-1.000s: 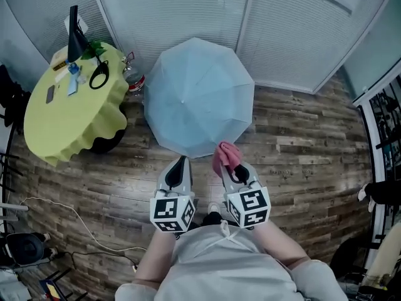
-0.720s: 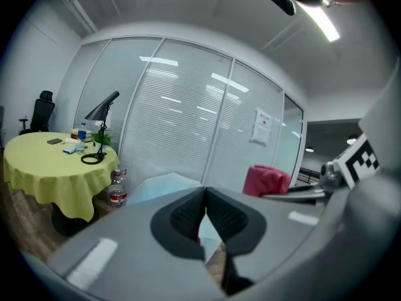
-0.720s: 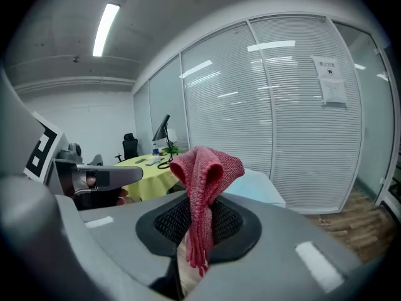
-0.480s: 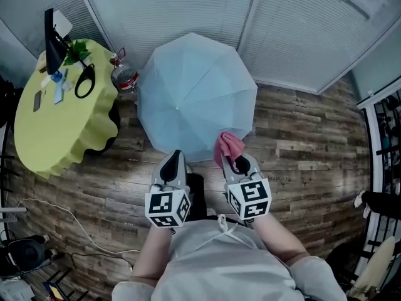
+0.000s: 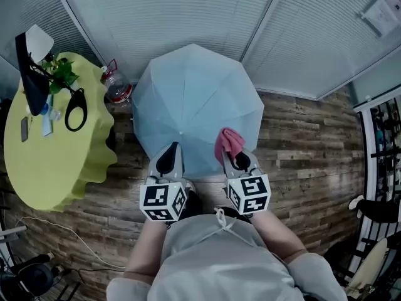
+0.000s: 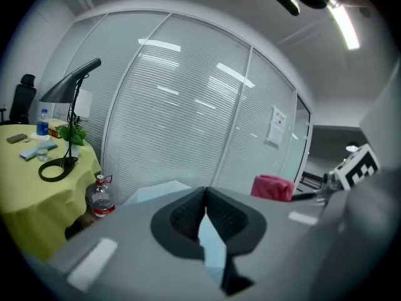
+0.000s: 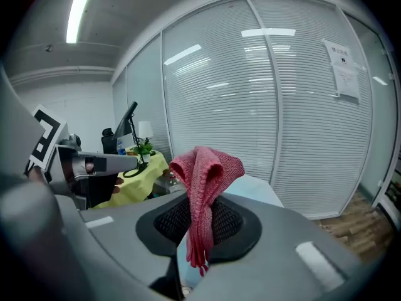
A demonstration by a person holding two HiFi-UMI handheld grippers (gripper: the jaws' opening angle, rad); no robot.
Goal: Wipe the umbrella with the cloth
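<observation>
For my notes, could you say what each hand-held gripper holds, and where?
The right hand-held gripper clamps the pink cloth mid-length; the left hand-held gripper holds nothing.

Glass walls with shut white blinds close the far side of a wood-plank floor. At the left stands a round, yellow-clothed table bearing a black lamp and small plant.

The person wears a pale grey top with a thin white cord knotted at the neck, and pale sleeves pushed up the arms. The left hand-held gripper and the right hand-held gripper each have a smooth light grey shell with black ribbed pads set in a dark rounded recess. Each carries a cube at the rear, faced with black-and-white square markers.
</observation>
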